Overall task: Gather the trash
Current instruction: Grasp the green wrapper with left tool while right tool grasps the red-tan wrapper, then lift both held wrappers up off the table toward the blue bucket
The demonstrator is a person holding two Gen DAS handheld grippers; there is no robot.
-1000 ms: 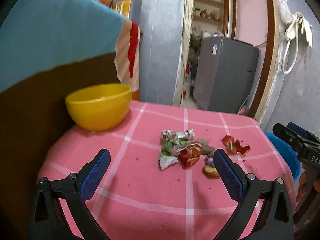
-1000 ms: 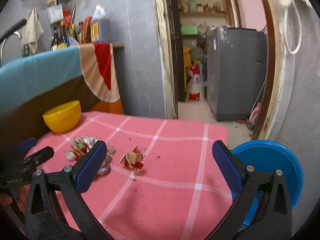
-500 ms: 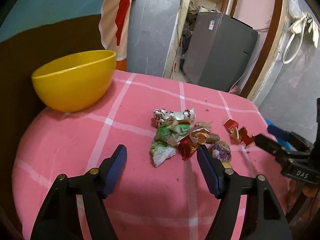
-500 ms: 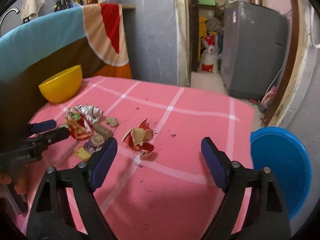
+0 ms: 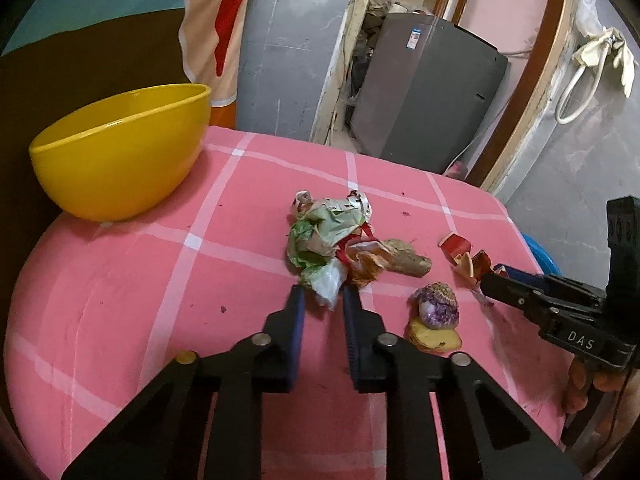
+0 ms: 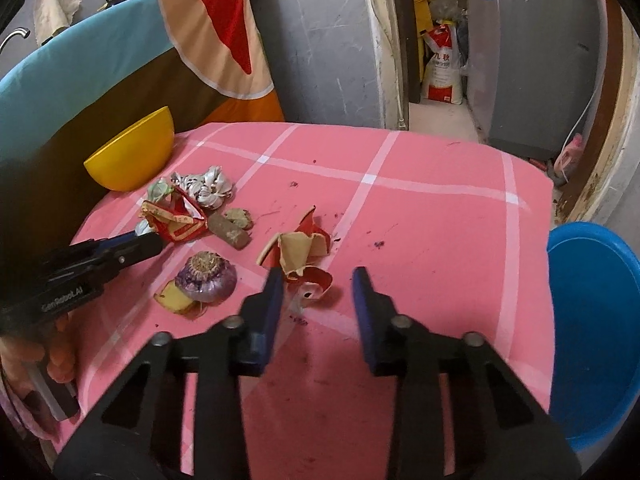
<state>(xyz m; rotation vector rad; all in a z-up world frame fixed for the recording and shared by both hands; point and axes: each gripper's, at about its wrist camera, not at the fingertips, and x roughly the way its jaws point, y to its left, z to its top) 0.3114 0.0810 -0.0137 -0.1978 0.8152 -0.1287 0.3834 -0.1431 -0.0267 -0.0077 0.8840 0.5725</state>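
Observation:
A pile of trash lies on the pink checked tablecloth (image 5: 160, 280). My left gripper (image 5: 322, 300) has its jaws closed around the near end of a crumpled green and white wrapper (image 5: 320, 240). A red and orange wrapper (image 5: 362, 258), a brown stub (image 5: 408, 262) and a purple onion end (image 5: 436, 306) lie beside it. My right gripper (image 6: 316, 280) is partly open around torn red and tan paper (image 6: 300, 250), its jaws on either side, not touching. The onion end (image 6: 206, 276) lies to its left.
A yellow bowl (image 5: 116, 152) stands at the table's back left corner. A blue tub (image 6: 592, 320) stands on the floor off the table's right edge. A cloth-draped chair back rises behind the bowl. A grey appliance stands beyond the doorway.
Both grippers have moved forward and down toward the trash. The left jaws have closed onto the green and white wrapper. The right jaws have narrowed around the torn red paper.

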